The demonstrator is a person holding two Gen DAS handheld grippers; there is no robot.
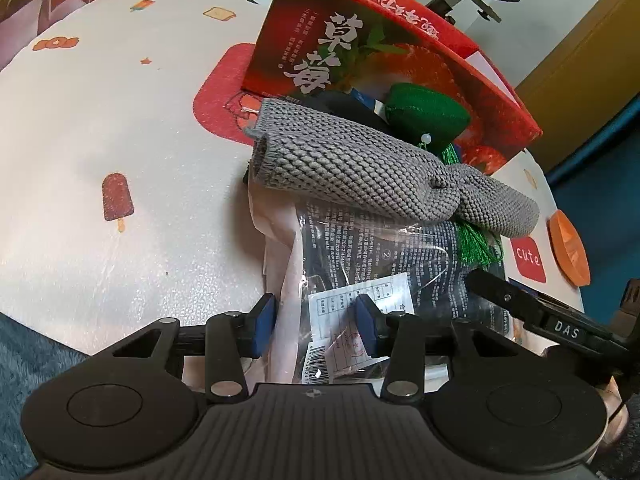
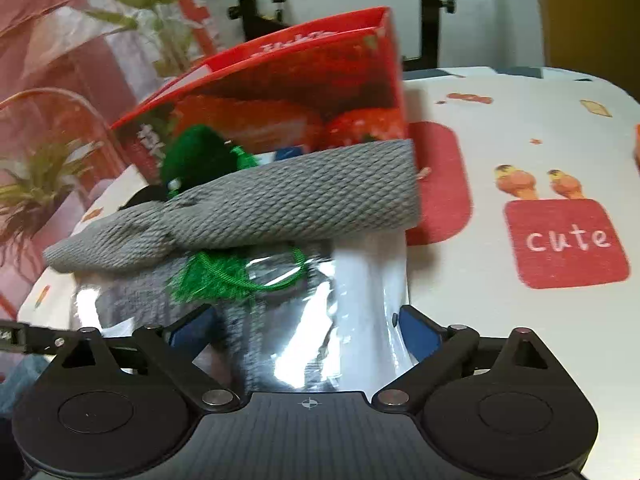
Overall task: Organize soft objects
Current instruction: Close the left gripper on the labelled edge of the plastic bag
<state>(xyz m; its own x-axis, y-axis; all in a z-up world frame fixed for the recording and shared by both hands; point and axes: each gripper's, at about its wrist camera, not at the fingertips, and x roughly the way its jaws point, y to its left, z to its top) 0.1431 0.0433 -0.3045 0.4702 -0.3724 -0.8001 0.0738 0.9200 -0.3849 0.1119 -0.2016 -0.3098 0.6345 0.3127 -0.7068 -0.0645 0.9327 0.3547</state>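
Left tool clamped on plastic packet; right tool wide around it; grey knit draped above.

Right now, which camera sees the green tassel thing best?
The right wrist view: the green tassel spreads out in full on the shiny plastic bag. In the left wrist view the grey knitted cloth hides most of it.

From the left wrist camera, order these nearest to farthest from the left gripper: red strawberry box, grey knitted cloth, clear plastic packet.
From the left gripper:
1. Clear plastic packet, between its fingers.
2. Grey knitted cloth, lying across the packet's far end.
3. Red strawberry box, behind the cloth.
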